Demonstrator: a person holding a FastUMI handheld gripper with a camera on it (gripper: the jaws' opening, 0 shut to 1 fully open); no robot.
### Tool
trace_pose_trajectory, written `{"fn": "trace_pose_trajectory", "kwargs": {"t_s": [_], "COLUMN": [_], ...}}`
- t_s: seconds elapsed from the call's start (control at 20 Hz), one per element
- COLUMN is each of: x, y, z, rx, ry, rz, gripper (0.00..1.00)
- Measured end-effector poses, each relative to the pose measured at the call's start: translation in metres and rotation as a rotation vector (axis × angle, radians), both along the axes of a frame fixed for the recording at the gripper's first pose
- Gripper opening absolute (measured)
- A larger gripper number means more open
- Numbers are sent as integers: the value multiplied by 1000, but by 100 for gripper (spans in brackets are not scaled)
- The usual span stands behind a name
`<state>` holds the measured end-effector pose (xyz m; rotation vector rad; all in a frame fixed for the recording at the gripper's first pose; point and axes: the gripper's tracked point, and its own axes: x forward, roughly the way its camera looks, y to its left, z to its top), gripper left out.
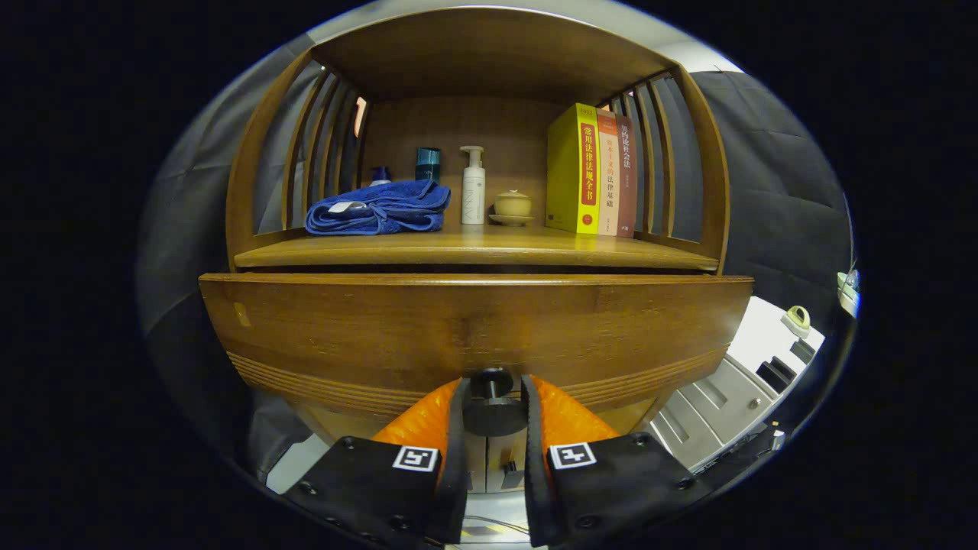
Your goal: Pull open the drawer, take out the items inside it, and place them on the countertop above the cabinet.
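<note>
Below the wooden countertop (474, 250), the gripper (493, 405) clamps the brown wooden drawer's (474, 328) round dark knob (493, 397); emptying remains undone.

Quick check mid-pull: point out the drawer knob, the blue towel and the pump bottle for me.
drawer knob (493, 401), gripper view, on its round head between the fingers
blue towel (380, 208), gripper view, on the folded top
pump bottle (473, 195), gripper view, on its body

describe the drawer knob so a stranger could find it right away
Start at the wooden cabinet and drop below its shelf to the wide drawer front. At its lower middle a dark round knob sticks out between the claw fingers, the only fitting on that plain panel.
</note>
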<state>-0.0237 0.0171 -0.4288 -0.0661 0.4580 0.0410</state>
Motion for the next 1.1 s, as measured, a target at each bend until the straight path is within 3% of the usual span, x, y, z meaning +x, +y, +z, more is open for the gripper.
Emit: {"fn": "trace_pose_trajectory", "kwargs": {"t_s": [0.6,1.1], "x": [-60,-81], "y": [-6,-9], "z": [10,14], "rx": [27,19], "ry": [64,87], "rz": [-4,-16], "gripper": [40,34]}}
